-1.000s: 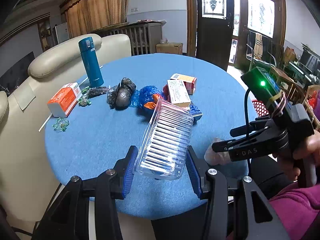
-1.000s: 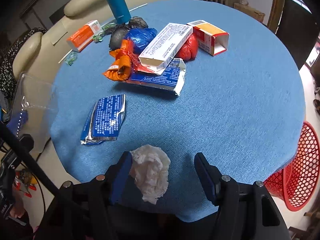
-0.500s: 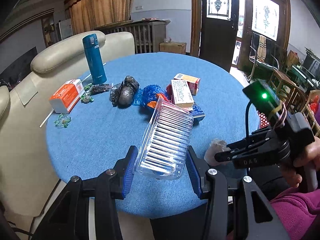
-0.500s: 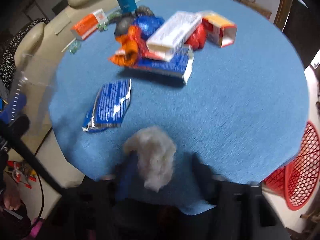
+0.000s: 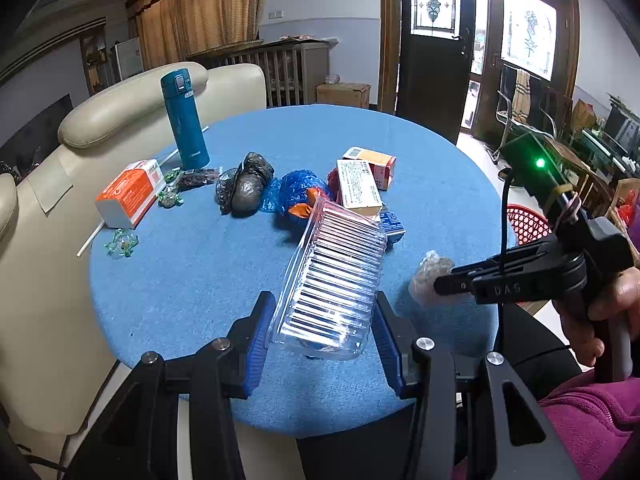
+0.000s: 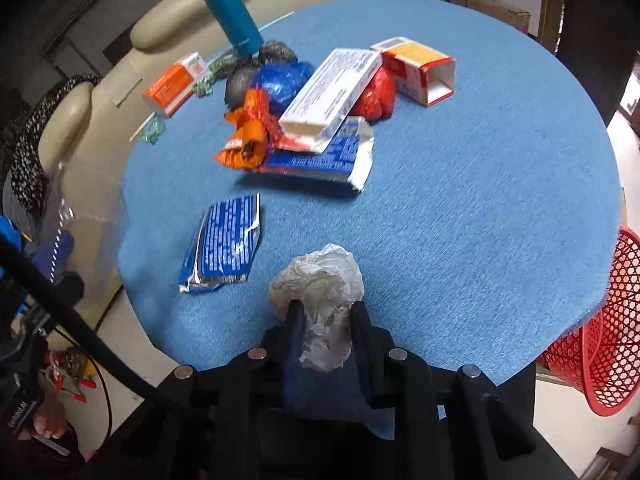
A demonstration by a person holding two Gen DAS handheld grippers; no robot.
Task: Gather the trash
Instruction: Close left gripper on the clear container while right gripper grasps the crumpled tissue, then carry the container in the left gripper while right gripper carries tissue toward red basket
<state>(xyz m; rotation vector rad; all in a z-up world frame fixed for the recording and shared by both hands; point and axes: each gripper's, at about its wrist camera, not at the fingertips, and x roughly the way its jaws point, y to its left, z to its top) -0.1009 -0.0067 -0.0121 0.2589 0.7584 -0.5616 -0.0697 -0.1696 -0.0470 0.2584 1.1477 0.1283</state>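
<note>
**Two tools loaded, both over the near edge of the tabletop**

Left tool (image 5: 322, 334): blue pads clamped on the sides of a clear ribbed plastic tray (image 5: 334, 280), which tilts up and away from the tool above the blue tabletop (image 5: 208, 256).

Right tool (image 6: 325, 322): jaws closing, crumpled white tissue (image 6: 320, 284) between them, both fingers already against it. The wad bulges out ahead of the fingertips.

Just left of the right tool: blue foil wrapper (image 6: 224, 252) flat on the tabletop. Further ahead: pile of wrappers and cartons, white box (image 6: 332, 90) on top, open orange carton (image 6: 420, 70) at its right. Teal flask (image 6: 232, 12) stands upright beyond the pile. Red mesh basket (image 6: 604, 332) sits on the floor, right of the right tool, off the tabletop edge.
</note>
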